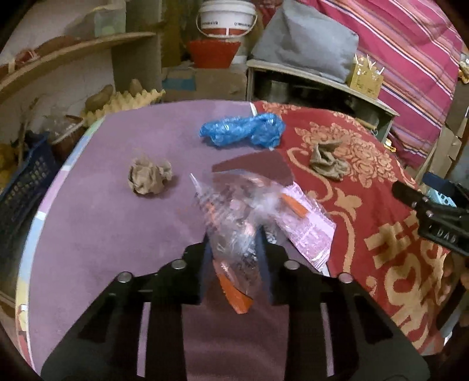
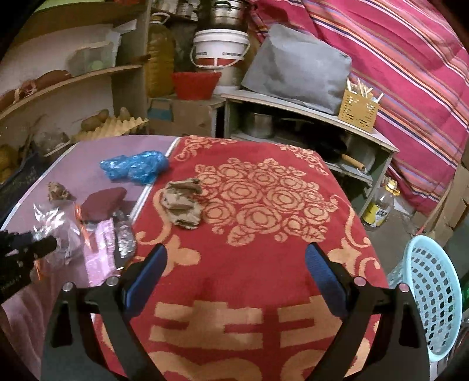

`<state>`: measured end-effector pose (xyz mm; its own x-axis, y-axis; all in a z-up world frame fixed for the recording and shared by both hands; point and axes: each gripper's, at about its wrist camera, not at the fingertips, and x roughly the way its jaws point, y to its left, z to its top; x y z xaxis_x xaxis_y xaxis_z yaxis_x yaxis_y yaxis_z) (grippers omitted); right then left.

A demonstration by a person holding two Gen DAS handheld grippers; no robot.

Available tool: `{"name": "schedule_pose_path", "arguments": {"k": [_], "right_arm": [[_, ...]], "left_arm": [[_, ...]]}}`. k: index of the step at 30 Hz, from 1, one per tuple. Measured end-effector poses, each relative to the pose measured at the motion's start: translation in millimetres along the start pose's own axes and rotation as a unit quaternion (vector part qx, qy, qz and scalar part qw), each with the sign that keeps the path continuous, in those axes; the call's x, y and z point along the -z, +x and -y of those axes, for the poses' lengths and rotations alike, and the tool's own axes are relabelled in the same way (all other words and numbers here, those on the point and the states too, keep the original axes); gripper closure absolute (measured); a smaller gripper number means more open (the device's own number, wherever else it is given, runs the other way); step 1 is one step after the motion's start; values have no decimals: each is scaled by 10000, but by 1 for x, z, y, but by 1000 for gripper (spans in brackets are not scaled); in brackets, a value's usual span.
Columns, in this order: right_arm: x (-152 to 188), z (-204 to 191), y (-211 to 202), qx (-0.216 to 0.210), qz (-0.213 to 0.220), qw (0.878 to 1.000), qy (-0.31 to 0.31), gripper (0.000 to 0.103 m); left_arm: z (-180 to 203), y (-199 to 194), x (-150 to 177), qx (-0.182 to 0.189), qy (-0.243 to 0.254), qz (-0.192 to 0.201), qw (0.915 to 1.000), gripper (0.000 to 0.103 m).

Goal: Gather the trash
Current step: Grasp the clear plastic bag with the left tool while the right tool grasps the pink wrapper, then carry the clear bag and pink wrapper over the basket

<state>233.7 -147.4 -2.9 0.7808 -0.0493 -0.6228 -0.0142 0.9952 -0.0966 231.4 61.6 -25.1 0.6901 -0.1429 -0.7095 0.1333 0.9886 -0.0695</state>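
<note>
My left gripper (image 1: 234,237) is shut on a clear plastic wrapper with orange strips (image 1: 234,211), held just above the purple table top (image 1: 96,222). A pink printed wrapper (image 1: 307,225) and a dark red piece (image 1: 255,167) lie under it. A crumpled brown paper ball (image 1: 148,175), a blue plastic bag (image 1: 243,130) and a crumpled brown wad (image 1: 326,159) lie further off. My right gripper (image 2: 234,260) is open and empty above the red patterned cloth (image 2: 263,281), with the brown wad (image 2: 183,205) ahead of it. The blue bag (image 2: 133,167) and the left gripper (image 2: 26,249) show at the left.
A light blue perforated basket (image 2: 431,296) stands to the right, below the table edge. Shelves with potatoes and an egg tray (image 1: 123,99) stand at the back left. A white bucket (image 1: 227,19), a red basket (image 1: 214,52) and a grey bag (image 1: 304,41) stand behind.
</note>
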Motion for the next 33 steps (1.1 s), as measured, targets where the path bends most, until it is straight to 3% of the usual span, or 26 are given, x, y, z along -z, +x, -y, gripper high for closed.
{"name": "schedule_pose_path", "arguments": {"k": [4,15,23,24,29,33], "right_arm": [[4,-21,-4,-161,4,9996,-215,10],[14,-99,3,-352,-220,9940,-1009,10],[13,-135,23,-41,-450,9904,-1308,12],[14,-138,25,20,-448,9897,-1362,15],[9,-137,37,-222,-664,9884,-1351,51],[7,-130,34,-431,-707,9884,-1273,61]], "left_arm": [[-10,-21,-3,-43,-71,236,9997,81],[-60,-56,0,-671,-326,611,9953,81],[-79,-55,0,-805,-474,615,9937,81],[-79,-54,-1,-807,-482,609,9937,81],[-78,-53,-3,-757,-521,618,9938,81],[-74,-54,-4,-746,-489,641,9939,81]]}}
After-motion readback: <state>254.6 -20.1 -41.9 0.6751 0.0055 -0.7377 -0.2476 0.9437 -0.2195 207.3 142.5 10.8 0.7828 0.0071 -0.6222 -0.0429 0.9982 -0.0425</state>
